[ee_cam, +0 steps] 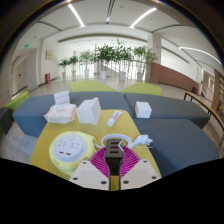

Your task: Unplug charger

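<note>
My gripper [112,156] is shut on a narrow black charger [112,150], which stands upright between the two magenta pads [97,160]. A white cable [112,141] loops just beyond the charger's top. A round white socket unit [70,150] lies on the yellow table surface [50,135], just left of the fingers. Where the charger's lower end sits is hidden by the fingers.
A small white cube [143,139] lies just right of the fingers. Beyond are a white box [88,110], a white remote-like bar [113,118] and a tissue box [60,112]. Grey-blue sofas [170,108], then potted plants [115,58], stand further back.
</note>
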Demonstrator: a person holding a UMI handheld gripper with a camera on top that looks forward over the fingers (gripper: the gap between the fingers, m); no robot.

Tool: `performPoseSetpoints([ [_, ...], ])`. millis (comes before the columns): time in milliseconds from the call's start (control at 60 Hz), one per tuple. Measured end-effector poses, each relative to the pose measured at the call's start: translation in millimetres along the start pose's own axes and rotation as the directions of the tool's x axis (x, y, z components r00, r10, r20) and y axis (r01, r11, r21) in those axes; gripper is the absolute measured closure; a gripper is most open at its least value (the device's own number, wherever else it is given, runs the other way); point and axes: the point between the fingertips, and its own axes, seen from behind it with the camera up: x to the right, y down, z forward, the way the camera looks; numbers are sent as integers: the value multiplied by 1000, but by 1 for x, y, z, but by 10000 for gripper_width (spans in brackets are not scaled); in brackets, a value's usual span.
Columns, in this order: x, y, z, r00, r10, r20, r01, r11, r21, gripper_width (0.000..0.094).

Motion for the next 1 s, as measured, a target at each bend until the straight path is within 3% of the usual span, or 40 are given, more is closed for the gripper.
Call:
performPoseSetpoints([
  [167, 8, 48, 25, 999, -39, -3, 38, 992, -123, 801],
  [300, 8, 46, 32, 1000, -22, 3, 22, 988, -154, 721],
  [317, 8, 46, 33, 1000, -17, 4, 17, 987, -158, 691],
  [333, 9, 47, 33, 1000, -12, 2, 12, 987, -163, 583],
  [417, 23, 47, 27, 999, -4, -41, -3, 984, -177, 244],
  [483, 23, 46, 18, 999, 25, -26, -29, 983, -180, 85],
  [600, 13, 35, -11, 997, 76, 22, -71, 982, -174, 90],
  [1000, -8, 2, -188, 996, -30, 79, 33, 999, -37, 86],
])
